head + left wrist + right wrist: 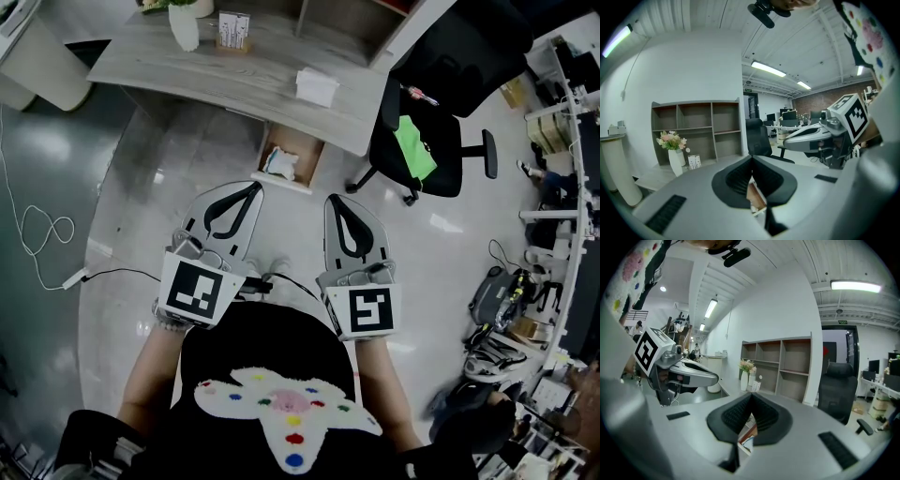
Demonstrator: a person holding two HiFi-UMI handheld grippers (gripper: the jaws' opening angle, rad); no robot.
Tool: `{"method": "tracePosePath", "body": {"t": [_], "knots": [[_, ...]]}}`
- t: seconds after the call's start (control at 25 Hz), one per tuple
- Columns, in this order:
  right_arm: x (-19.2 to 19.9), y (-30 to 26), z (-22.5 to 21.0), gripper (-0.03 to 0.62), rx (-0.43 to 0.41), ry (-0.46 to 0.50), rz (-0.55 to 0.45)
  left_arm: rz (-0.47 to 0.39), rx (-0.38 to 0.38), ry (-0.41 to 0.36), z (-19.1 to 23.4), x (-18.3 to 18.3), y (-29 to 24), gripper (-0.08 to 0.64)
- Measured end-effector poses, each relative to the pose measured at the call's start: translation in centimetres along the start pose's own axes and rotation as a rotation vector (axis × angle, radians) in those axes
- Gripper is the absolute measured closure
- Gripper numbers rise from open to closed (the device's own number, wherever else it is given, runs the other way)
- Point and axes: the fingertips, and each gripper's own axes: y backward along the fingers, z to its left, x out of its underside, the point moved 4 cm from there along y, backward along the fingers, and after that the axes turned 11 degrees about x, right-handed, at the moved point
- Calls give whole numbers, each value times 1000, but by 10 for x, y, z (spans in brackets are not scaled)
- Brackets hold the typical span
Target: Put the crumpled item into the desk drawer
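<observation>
The wooden desk drawer (302, 141) stands pulled out under the grey desk (159, 58). A crumpled white and teal item (279, 162) lies inside it. My left gripper (254, 187) and right gripper (334, 200) hover side by side over the floor, just short of the drawer's front, both pointing at it. Each one is shut with nothing between its pads. In the left gripper view the left gripper (751, 159) has its pads together, and a strip of the drawer (757, 197) shows below them. The right gripper (751, 397) looks the same in its own view.
A black office chair (417, 131) with a green thing on its seat stands right of the drawer. On the desk are a white vase (184, 26), a card stand (232, 32) and a white box (316, 86). A cable (47, 234) runs over the floor at left.
</observation>
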Motion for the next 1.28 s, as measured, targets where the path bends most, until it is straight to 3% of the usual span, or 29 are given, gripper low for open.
{"method": "tracePosePath", "body": {"t": [1.28], "knots": [[6,6,4,588,1,20,10,22,-3,26,-5,5,5,548]]}}
